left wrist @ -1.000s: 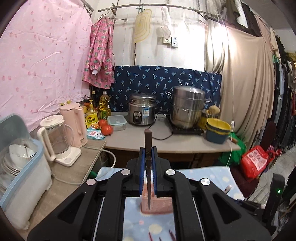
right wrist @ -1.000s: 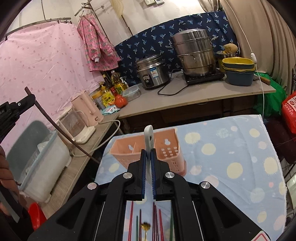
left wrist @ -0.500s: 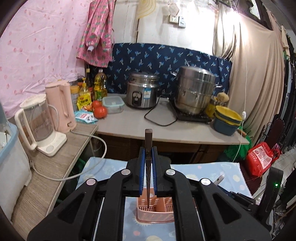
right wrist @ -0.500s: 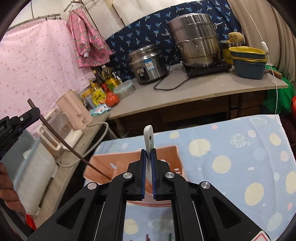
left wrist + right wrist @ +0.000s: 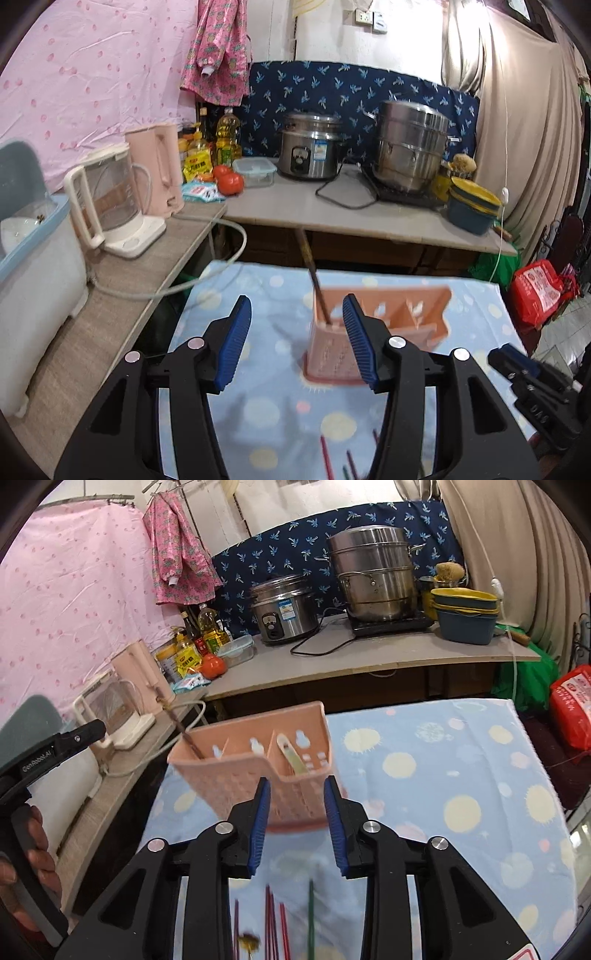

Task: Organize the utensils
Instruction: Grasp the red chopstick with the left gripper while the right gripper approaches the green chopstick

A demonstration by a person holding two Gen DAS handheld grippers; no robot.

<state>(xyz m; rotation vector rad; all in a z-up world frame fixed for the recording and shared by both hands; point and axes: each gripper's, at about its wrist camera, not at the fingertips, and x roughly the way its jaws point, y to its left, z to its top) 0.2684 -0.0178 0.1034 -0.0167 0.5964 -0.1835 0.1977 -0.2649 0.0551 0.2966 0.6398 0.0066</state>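
Left claw (image 5: 295, 339): released, jaws wide apart, nothing between them, hanging just above and in front of the caddy (image 5: 380, 325)
Right claw (image 5: 297, 819): released too, jaws parted and empty, close to the caddy's near wall
Caddy: pink, slotted, three compartments, standing on the dotted cloth (image 5: 461, 775) over the bench
Chopstick (image 5: 316, 284): dark, leaning in the left end compartment, top tilted away toward the far counter
Spoon (image 5: 293, 753): pale, lying slanted in the right compartment (only its handle showed)
Loose pieces (image 5: 273, 919): red and green sticks and a small gold piece lay on the cloth under the right claw, not yet sorted
Step in hand: both drops looked done; the claws likely had to back off for the next pieces
Doing it well: lift straight up before swinging away, so a jaw does not clip the leaning chopstick or tip the light caddy; pick one stick at a time, near its middle
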